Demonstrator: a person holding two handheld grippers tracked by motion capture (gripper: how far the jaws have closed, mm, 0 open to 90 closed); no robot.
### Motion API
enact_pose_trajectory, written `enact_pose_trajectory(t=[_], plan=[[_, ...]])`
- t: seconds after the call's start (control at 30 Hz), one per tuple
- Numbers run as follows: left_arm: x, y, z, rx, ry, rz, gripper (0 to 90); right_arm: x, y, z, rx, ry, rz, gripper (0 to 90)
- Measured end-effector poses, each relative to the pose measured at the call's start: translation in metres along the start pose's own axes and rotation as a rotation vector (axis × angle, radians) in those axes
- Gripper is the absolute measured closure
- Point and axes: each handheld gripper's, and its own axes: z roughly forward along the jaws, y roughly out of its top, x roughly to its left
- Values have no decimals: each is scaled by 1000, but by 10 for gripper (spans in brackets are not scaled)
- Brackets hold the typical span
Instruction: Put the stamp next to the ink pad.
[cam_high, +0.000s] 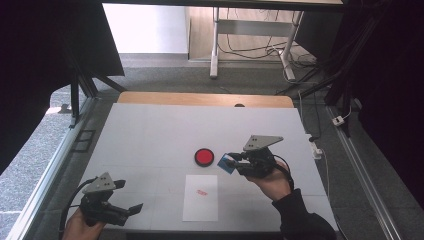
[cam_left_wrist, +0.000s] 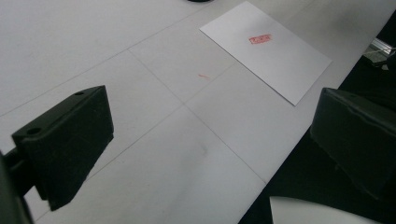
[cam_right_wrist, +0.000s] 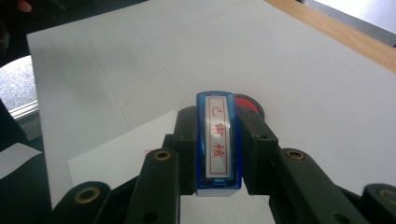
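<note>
My right gripper (cam_high: 235, 162) is shut on a blue stamp (cam_right_wrist: 217, 140) with a white label of red characters; in the high view the stamp (cam_high: 227, 163) hangs just right of a round red ink pad (cam_high: 204, 156). The ink pad (cam_right_wrist: 250, 104) peeks out behind the stamp in the right gripper view. A white sheet of paper (cam_high: 200, 197) with a small red stamped mark (cam_high: 201, 191) lies near the table's front edge. My left gripper (cam_high: 134, 208) stands open at the front left, jaws wide apart, with the sheet (cam_left_wrist: 267, 50) and its mark (cam_left_wrist: 260, 39) ahead of it.
The white table top (cam_high: 165, 130) has a wooden strip (cam_high: 205, 99) along its far edge. Metal frame rails (cam_high: 55, 160) run along both sides. Cables (cam_high: 260, 50) and a desk leg stand on the floor beyond.
</note>
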Motion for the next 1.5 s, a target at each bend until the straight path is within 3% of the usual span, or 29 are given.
enact_pose_trajectory(t=[0.77, 1.07, 1.5], plan=[[-2, 1, 2, 26, 23, 4, 0, -37, -30, -3, 97, -177, 77, 709], [-3, 1, 2, 41, 55, 4, 0, -49, -41, 1, 119, -213, 107, 708], [-3, 1, 2, 49, 65, 0, 0, -58, -55, 11, 178, -248, 106, 707]])
